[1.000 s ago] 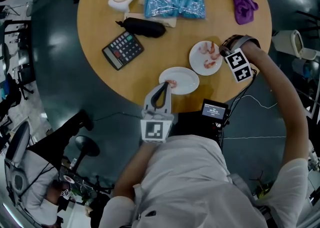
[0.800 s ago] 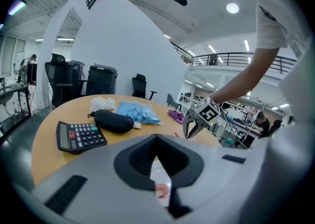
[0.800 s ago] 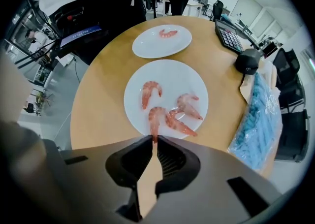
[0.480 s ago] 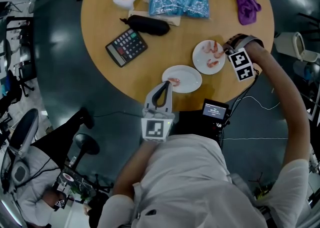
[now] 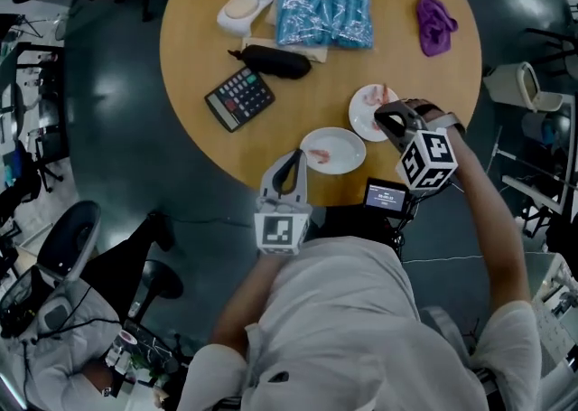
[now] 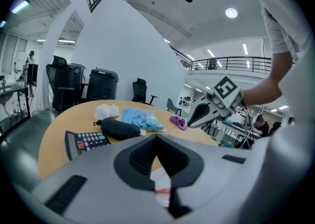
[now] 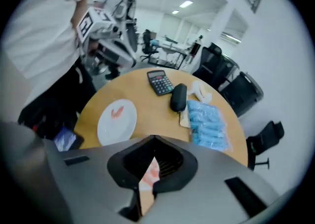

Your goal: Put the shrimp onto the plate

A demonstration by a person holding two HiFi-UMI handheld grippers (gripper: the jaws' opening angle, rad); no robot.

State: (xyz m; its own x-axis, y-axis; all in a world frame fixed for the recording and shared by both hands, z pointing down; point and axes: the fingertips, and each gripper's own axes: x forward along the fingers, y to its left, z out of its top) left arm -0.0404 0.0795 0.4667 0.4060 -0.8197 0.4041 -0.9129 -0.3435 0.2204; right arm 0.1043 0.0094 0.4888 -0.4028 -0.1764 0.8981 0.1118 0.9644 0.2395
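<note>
The head view looks steeply down from above the person, far enough to take in the whole round bench [image 5: 199,48]. The left gripper view sits low at the bench's near edge, looking almost level across it. The right gripper view hangs higher at the person's right, tilted down. All three share the plate [image 5: 348,158], calculator [image 5: 239,98], black case [image 5: 275,60] and blue packet [image 5: 325,12].

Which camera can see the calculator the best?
The head view. It looks straight down on the calculator, so the whole thing and all its buttons show. The left gripper view sees the calculator from low at the side, squashed flat. The right gripper view shows the calculator whole, but small and far away.
</note>
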